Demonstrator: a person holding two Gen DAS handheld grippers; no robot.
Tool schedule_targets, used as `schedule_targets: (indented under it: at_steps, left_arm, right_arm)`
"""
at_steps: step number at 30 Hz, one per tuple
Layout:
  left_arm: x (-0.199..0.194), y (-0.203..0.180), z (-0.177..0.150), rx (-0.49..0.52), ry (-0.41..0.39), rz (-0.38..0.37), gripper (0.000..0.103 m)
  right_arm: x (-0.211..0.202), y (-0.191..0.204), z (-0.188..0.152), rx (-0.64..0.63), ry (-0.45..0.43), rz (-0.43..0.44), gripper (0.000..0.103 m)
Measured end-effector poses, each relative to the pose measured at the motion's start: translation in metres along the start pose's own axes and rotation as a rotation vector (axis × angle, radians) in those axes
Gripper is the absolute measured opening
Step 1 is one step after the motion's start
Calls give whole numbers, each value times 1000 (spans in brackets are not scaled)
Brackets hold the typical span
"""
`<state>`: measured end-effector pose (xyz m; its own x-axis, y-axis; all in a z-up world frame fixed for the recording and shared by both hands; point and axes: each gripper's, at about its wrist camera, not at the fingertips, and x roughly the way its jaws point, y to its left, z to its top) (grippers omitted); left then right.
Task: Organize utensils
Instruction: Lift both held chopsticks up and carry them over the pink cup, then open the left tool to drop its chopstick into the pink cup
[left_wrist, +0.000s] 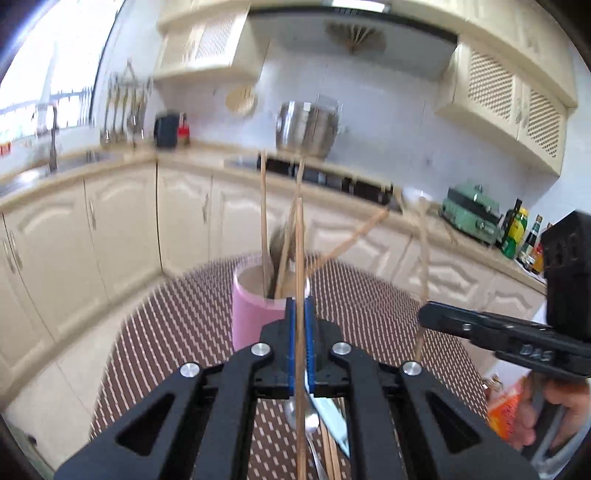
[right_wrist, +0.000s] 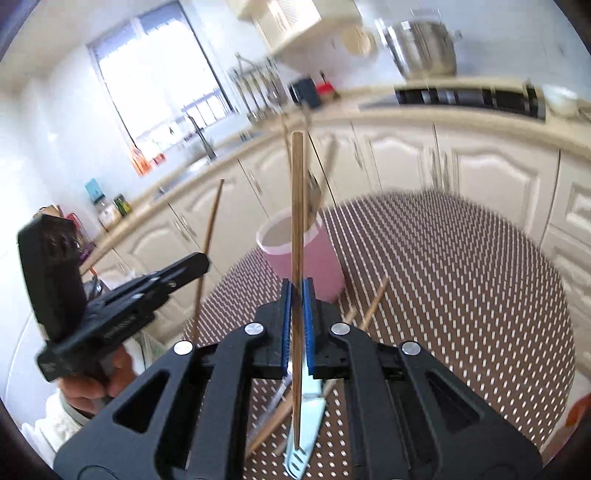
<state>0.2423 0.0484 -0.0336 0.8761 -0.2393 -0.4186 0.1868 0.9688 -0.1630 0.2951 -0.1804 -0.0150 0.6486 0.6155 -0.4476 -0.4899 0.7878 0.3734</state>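
Left wrist view: the left claw (left_wrist: 300, 332) is closed on a single wooden chopstick (left_wrist: 300, 258), its blue pads (left_wrist: 290, 339) pressed to either side of the stick, which stands nearly upright. Just beyond the claw sits the pink cup (left_wrist: 255, 314) on the brown patterned desk (left_wrist: 177, 325); several chopsticks and what looks like a spoon handle lean inside the cup, blurred. Nearer than the cup, under the claw, a metal spoon (left_wrist: 301, 417) and a pale blue utensil (left_wrist: 332, 417) lie on the desk. To the right of the cup the right claw (left_wrist: 424, 317) pinches a second chopstick (left_wrist: 424, 266), also close to upright.

Right wrist view: the right claw (right_wrist: 296, 317) is clamped on its chopstick (right_wrist: 297, 206), which rises in front of the pink cup (right_wrist: 310, 258). On the near side of the cup, loose chopsticks (right_wrist: 373, 306) and a pale blue slotted utensil (right_wrist: 304, 435) lie on the desk (right_wrist: 461, 295). Left of the cup, the left claw (right_wrist: 201, 260) grips its chopstick (right_wrist: 210, 229), tilted slightly.
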Motion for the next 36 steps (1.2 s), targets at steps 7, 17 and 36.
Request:
schedule_targets:
  at_steps: [7, 17, 36]
  left_arm:
    - [-5, 0, 30, -31, -186, -16, 4]
    - [8, -7, 71, -21, -448, 35, 4]
    - [72, 6, 71, -26, -512, 88, 5]
  right_arm:
    - [-11, 38, 33, -102, -165, -3, 7]
    - [7, 50, 70, -169, -393, -68, 7]
    - [60, 22, 66, -147, -414, -85, 7]
